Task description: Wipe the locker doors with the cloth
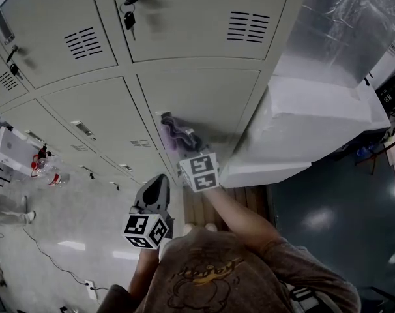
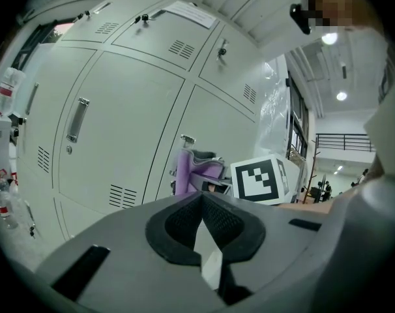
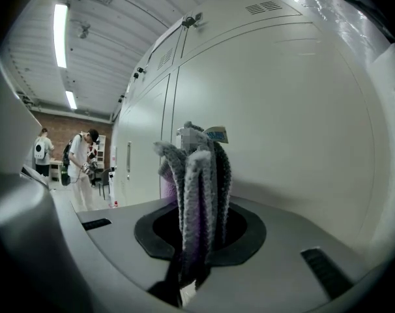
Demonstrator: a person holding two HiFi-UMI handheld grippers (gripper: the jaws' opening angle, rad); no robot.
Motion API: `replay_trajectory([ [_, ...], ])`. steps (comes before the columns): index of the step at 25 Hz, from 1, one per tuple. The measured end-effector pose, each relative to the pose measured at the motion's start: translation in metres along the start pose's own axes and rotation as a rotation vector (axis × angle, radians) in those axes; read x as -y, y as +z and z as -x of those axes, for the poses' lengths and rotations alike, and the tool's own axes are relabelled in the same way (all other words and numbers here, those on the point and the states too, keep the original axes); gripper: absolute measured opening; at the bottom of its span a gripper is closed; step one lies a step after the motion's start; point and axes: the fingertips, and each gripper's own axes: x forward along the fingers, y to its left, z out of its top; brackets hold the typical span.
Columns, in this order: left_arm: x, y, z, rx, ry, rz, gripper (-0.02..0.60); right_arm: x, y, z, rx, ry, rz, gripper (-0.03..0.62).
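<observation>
A grey and purple knitted cloth (image 1: 176,133) is bunched in my right gripper (image 1: 184,146), which is shut on it. The cloth's tip rests against a beige lower locker door (image 1: 204,96), beside the door's handle. In the right gripper view the cloth (image 3: 197,188) stands up between the jaws, with the door (image 3: 295,129) just behind it. My left gripper (image 1: 160,181) hangs lower and to the left, shut with nothing in it, away from the doors. In the left gripper view the cloth (image 2: 194,167) and the right gripper's marker cube (image 2: 257,180) show beyond the closed jaws.
Keys (image 1: 130,17) hang from a lock on an upper locker. A white block wrapped in plastic (image 1: 315,116) stands against the lockers' right side. Bottles (image 1: 46,167) and a white table (image 1: 12,150) are far left. A cable (image 1: 47,256) runs over the floor. Two people (image 3: 83,158) stand far off.
</observation>
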Motion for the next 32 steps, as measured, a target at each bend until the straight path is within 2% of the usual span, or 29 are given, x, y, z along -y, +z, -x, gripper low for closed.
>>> replay_trajectory([
  [17,0.012,0.002,-0.026,-0.013,-0.046,-0.006,0.003,0.024,0.003,0.014,0.011,-0.006,0.061,0.058],
  [32,0.040,-0.005,-0.047,-0.042,-0.136,-0.017,0.003,0.099,0.005,0.065,0.033,-0.172,0.047,0.060],
])
